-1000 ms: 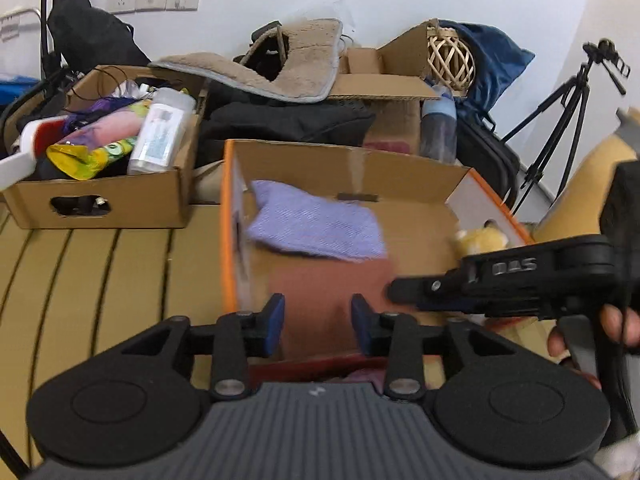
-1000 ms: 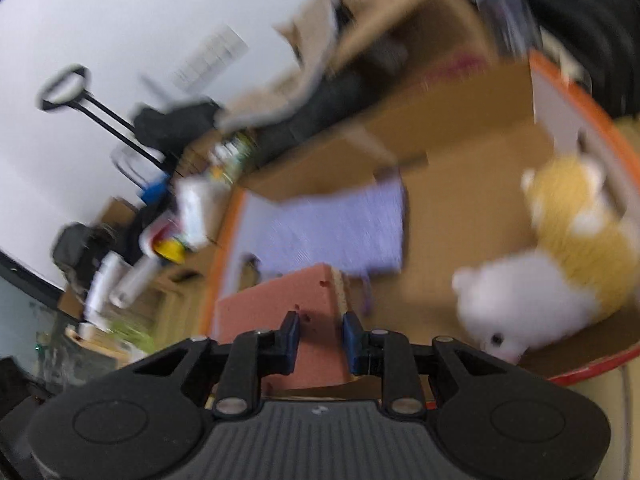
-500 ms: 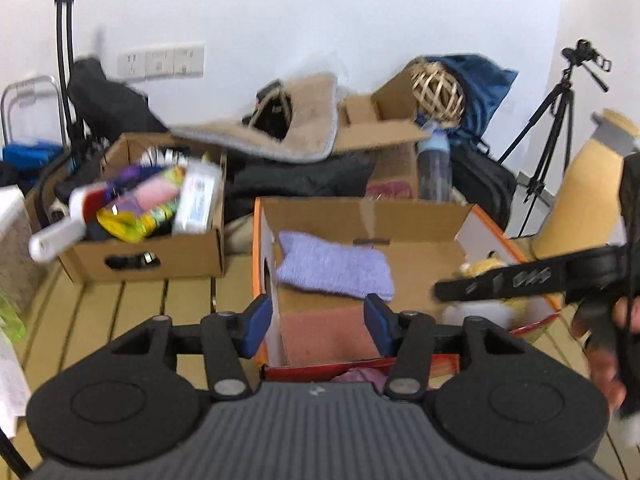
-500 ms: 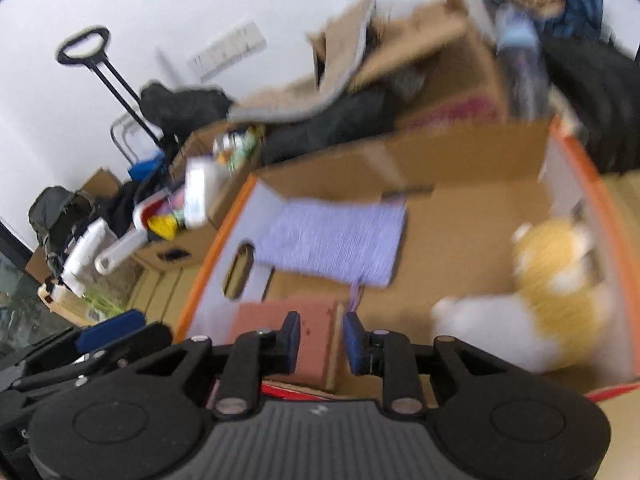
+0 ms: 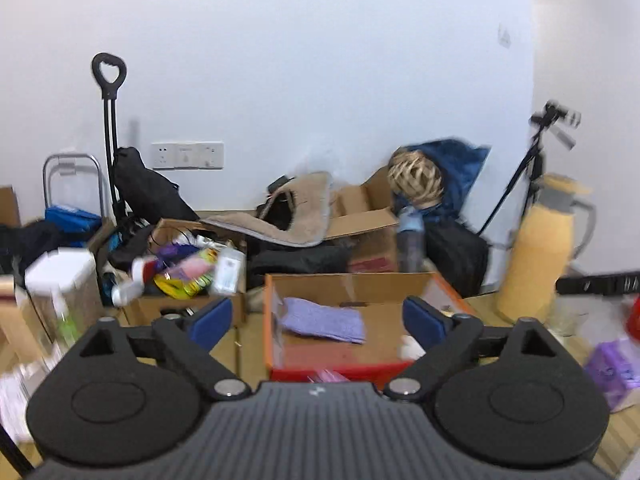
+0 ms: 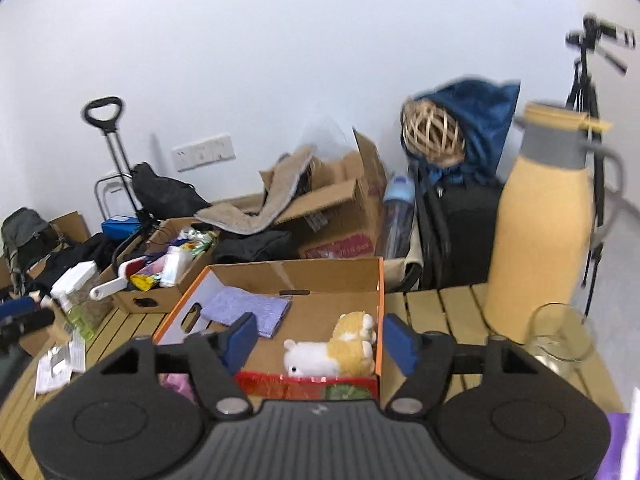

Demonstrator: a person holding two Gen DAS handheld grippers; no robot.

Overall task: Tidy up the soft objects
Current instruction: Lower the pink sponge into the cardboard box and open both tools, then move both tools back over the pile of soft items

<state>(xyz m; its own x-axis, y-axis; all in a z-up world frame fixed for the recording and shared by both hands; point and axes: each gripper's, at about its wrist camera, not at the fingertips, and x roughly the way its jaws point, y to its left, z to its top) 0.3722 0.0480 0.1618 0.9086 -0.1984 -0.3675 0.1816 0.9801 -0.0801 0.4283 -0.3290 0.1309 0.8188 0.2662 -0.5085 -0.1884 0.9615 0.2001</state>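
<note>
Cardboard box (image 6: 340, 276) with orange edges sits open on a slatted wooden table (image 6: 440, 308), holding a folded purple cloth (image 6: 250, 308) at its back left and a white-and-yellow plush toy (image 6: 336, 350) at its front right. Both tongs are released, holding nothing: the left gripper (image 5: 318, 320) and the right gripper (image 6: 316, 340) hover before the box with blue-padded fingers spread wide. Right of the box stand a tall yellow thermos (image 6: 544, 224) and, just beside it, a clear glass (image 6: 560, 332).
</note>
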